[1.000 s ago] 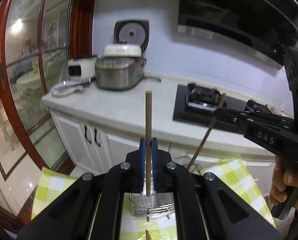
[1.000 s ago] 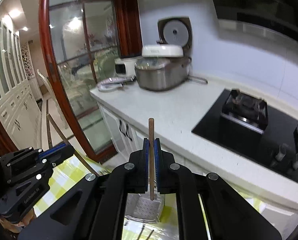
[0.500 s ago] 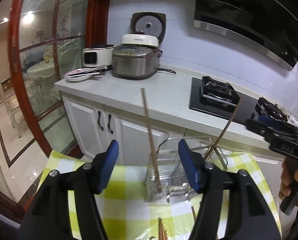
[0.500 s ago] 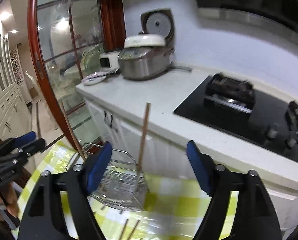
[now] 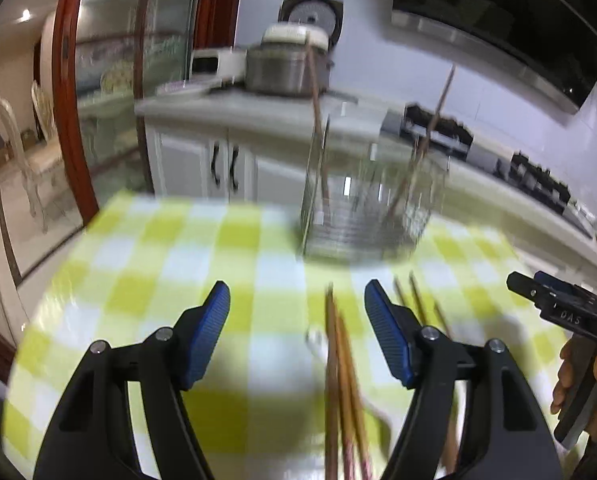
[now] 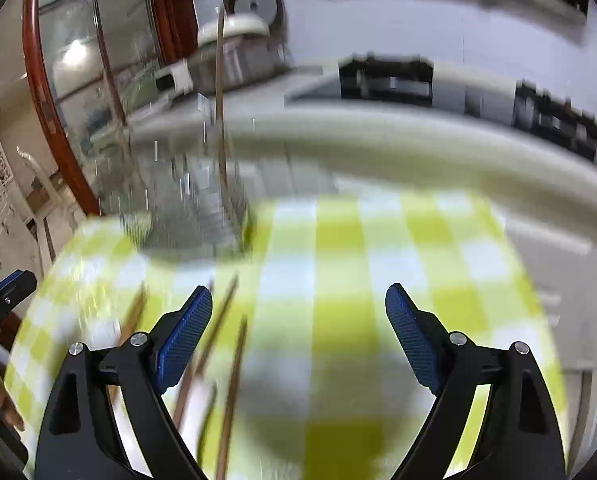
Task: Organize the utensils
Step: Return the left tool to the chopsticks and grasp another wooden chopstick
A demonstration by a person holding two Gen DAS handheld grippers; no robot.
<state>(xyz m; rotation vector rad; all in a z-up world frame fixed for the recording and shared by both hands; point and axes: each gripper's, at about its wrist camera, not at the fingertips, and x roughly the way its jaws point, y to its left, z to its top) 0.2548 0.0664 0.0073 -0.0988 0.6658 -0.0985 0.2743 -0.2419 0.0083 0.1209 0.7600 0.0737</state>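
A metal wire utensil basket (image 5: 362,216) stands on the green-checked tablecloth (image 5: 178,264) and holds two brown chopsticks (image 5: 318,120) that lean upright in it. It also shows blurred in the right wrist view (image 6: 194,208) with a chopstick (image 6: 219,92) in it. Several loose chopsticks (image 5: 340,380) lie on the cloth in front of the basket, also in the right wrist view (image 6: 230,364). My left gripper (image 5: 297,320) is open and empty above them. My right gripper (image 6: 298,324) is open and empty; it shows at the right of the left wrist view (image 5: 554,304).
Behind the table runs a white kitchen counter (image 5: 226,108) with a rice cooker (image 5: 286,64) and a black gas hob (image 5: 438,128). A glass door with a red frame (image 5: 70,92) stands at the left. White cabinets (image 5: 222,168) are below the counter.
Both grippers were shut on a chopstick each over the basket, opened and left the chopsticks in it. Both have now drawn back and tilted down toward the loose chopsticks.
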